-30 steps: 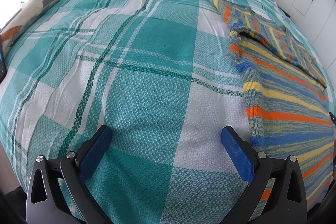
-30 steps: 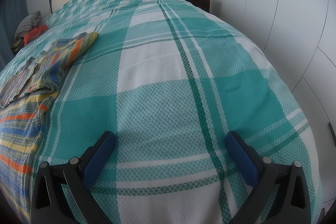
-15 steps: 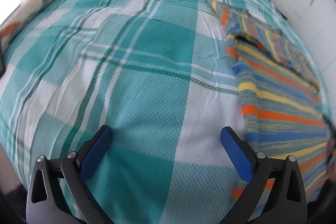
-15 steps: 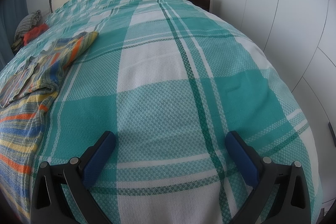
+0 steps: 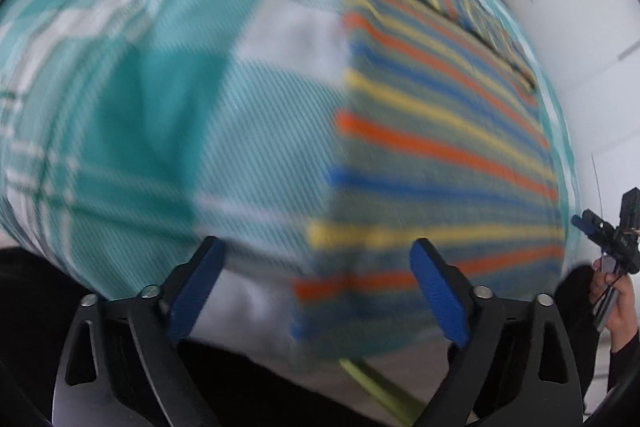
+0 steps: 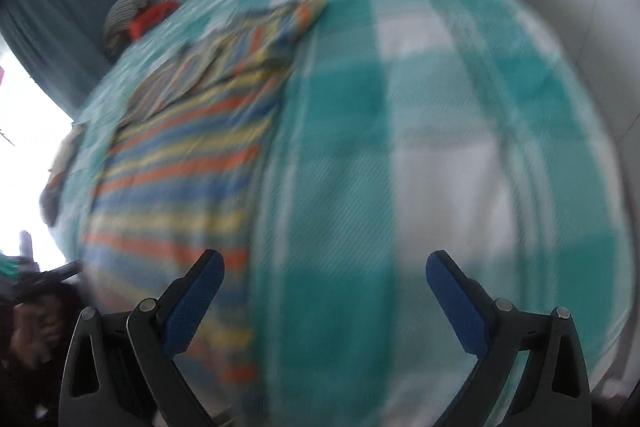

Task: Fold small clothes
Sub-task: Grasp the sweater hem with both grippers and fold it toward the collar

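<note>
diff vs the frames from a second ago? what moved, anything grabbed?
Both views have swung toward the striped garment: it now fills the middle of the left wrist view and reaches under the left gripper, whose jaws are closing with nothing pinched. The right gripper is open and now shows in the left view. Nothing was grabbed or released. The garment still lies flat on the plaid bedspread.

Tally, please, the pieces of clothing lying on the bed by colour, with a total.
Multicoloured striped (orange, yellow, blue) garment: 1
Red garment, far end of the bed: 1
Grey striped garment beside the red one, too blurred to tell more: 1
Total: 3
</note>
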